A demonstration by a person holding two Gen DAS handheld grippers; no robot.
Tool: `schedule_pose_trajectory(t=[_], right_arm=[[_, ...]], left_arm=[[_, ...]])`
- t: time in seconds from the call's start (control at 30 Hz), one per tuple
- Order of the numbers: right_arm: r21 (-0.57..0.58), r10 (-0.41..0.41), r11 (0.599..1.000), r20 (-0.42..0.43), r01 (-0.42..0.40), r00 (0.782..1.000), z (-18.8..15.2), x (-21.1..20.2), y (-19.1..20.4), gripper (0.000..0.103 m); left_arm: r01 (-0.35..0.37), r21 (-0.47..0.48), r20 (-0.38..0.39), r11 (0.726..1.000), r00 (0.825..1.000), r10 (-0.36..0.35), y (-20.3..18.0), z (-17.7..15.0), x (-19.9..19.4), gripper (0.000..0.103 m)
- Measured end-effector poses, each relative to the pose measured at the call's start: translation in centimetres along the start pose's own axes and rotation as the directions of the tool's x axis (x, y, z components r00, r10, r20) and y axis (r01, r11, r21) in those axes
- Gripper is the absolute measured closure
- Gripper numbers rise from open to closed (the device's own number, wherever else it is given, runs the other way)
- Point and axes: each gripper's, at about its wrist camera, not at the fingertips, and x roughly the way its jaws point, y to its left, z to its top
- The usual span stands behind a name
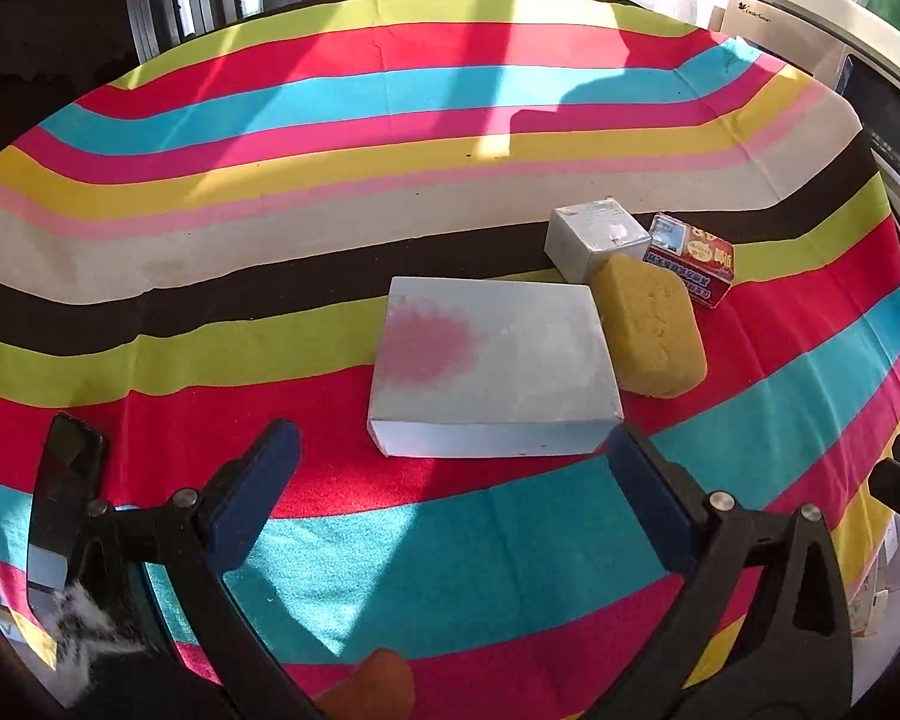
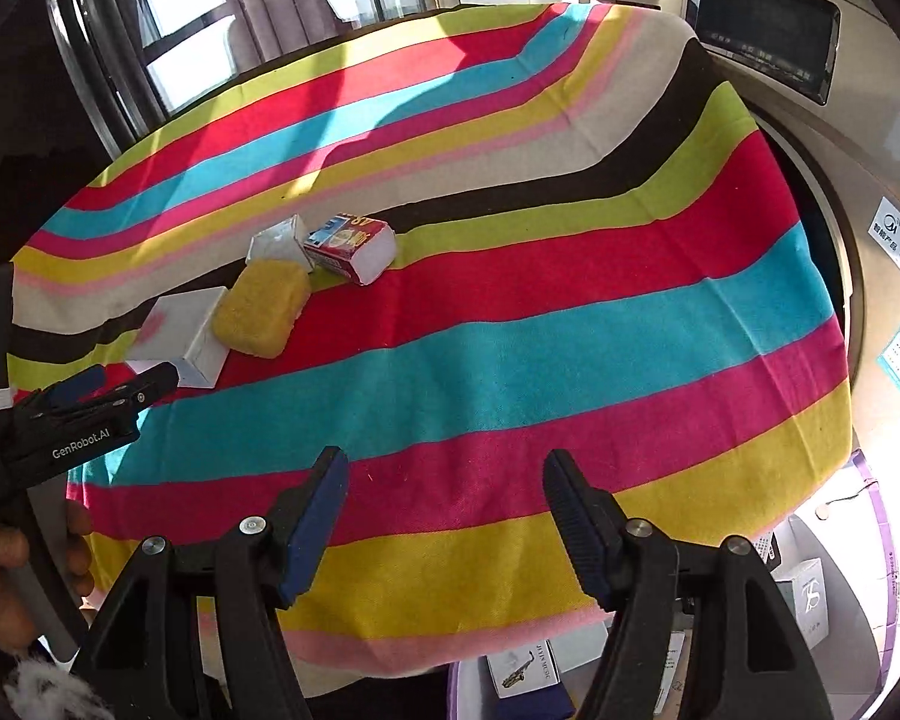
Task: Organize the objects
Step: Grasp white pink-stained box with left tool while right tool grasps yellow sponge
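Softly porous yellow sponge (image 1: 651,324) touches flat grey box (image 1: 492,366).

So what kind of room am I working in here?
Probably a home laundry area or balcony: a front-loading washing machine stands right behind the table's striped cloth, with sunlit windows beyond.

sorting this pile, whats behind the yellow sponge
Behind the yellow sponge stands a small grey box, touching it, with a red printed carton beside that. The box's lower front is covered by the sponge.
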Motion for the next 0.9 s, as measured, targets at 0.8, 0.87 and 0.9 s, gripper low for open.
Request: schedule_pose_trajectory(t=[0.8,0.87,0.9], right_arm=[[0.038,0.164,0.986,0.004,-0.164,0.986,4.1,3.6,4.4,0.034],[0.027,0.171,0.985,0.002,-0.171,0.985,4.6,4.4,5.5,0.032],[0.022,0.173,0.985,-0.001,-0.173,0.985,4.8,4.8,6.2,0.032]], left_arm=[[0.060,-0.017,-0.038,0.998,0.997,-0.060,2.4,0.9,2.9,0.010],[0.058,-0.039,-0.033,0.998,0.998,-0.059,3.3,0.7,2.4,0.010],[0.057,-0.052,-0.035,0.997,0.998,-0.059,3.9,0.5,2.3,0.010]])
